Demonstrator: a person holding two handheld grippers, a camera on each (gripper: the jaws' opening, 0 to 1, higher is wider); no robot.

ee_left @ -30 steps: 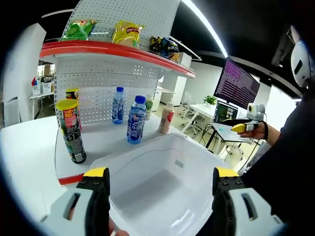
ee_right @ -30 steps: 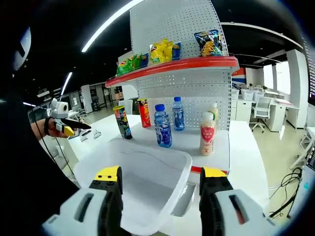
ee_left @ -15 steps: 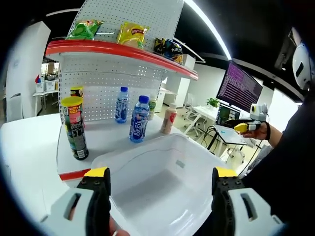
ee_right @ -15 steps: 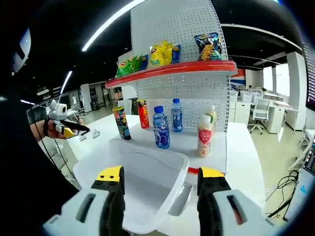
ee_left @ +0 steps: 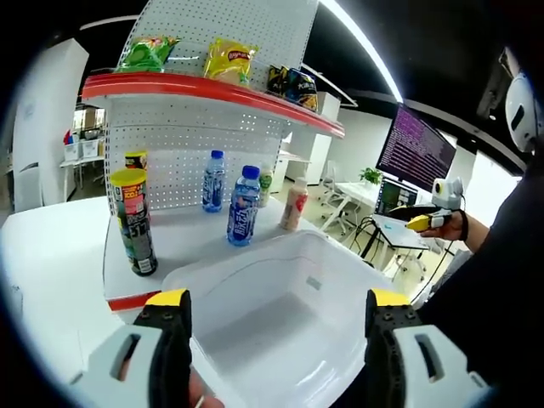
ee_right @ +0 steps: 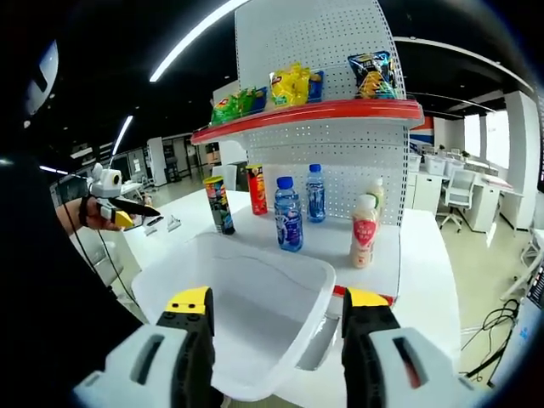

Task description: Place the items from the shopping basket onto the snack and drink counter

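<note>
A white shopping basket [ee_left: 255,270] [ee_right: 316,280] stands on the table in front of the counter, and I see nothing inside it. My left gripper [ee_left: 278,310] hovers open over its near rim. My right gripper [ee_right: 279,308] is also open above the basket and holds nothing. On the white counter [ee_left: 183,234] stand a chips can [ee_left: 134,223], two blue bottles [ee_left: 244,206] [ee_left: 213,181] and a pink drink bottle [ee_left: 295,204]. The right gripper view has the same cans [ee_right: 221,205], blue bottles [ee_right: 288,214] and pink bottle [ee_right: 364,231].
A red shelf [ee_left: 195,85] above the counter carries snack bags [ee_left: 225,61]. A pegboard wall [ee_right: 340,157] backs the counter. The other hand-held gripper shows at each view's side [ee_left: 429,219] [ee_right: 115,211]. Office desks and a monitor [ee_left: 408,149] lie behind.
Both views have shifted slightly with the hands. The basket and the counter items have not moved, and both grippers stay open.
</note>
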